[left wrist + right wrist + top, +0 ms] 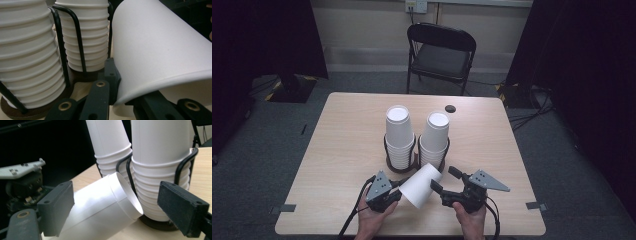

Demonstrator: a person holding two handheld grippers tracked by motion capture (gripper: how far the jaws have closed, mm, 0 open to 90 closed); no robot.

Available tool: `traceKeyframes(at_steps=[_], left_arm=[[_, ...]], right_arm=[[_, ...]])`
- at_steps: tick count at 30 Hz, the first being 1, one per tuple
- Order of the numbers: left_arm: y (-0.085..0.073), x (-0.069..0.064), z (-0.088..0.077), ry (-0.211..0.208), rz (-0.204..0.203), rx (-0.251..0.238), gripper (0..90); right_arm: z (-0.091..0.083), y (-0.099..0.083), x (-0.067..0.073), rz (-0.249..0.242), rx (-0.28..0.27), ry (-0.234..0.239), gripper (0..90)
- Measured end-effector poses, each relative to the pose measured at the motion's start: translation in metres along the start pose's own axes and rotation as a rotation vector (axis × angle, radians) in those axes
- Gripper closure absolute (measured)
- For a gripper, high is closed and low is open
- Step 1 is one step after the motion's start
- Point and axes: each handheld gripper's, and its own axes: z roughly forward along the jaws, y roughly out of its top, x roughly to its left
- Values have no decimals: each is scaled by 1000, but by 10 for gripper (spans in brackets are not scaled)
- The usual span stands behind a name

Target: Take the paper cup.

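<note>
A single white paper cup (421,185) lies tilted on its side just above the near part of the table (342,130), between the two grippers, its closed bottom pointing up and away toward the cup stacks and its open mouth toward the person. The left gripper (393,192) has its jaws clenched on the rim of that cup; in the left gripper view the rim (160,85) runs down between the black jaws and is pinched there. The right gripper (443,181) sits just to the right of the cup with its jaws released and spread wide; in the right gripper view the cup's bottom end (125,195) lies between the two black pads without either pad pressing on it.

Just behind the cup stand two stacks of upside-down white cups, the left stack (399,132) and the right stack (434,137), each in a black wire holder (417,155) on a dark round base. Farther back, a small black disc (450,108) lies on the table, and a black folding chair (439,55) stands beyond the far edge.
</note>
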Motion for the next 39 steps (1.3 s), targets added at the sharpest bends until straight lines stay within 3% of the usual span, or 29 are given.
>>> traceKeyframes(at_steps=[8,15,22,24,32,39], left_arm=[[9,3,-2,-19,13,64,857],[16,6,-3,-25,-2,123,859],[21,9,-3,-32,0,185,858],[23,9,-2,-39,16,205,858],[27,10,3,-70,15,271,858],[31,8,7,-105,24,317,858]], right_arm=[[-4,-4,-1,-35,31,-7,134],[-7,-4,3,-97,49,-7,138],[-6,-7,7,-168,94,59,131],[-6,-7,8,-189,106,64,135],[-7,-9,10,-251,124,67,132],[-5,-14,9,-282,158,114,130]])
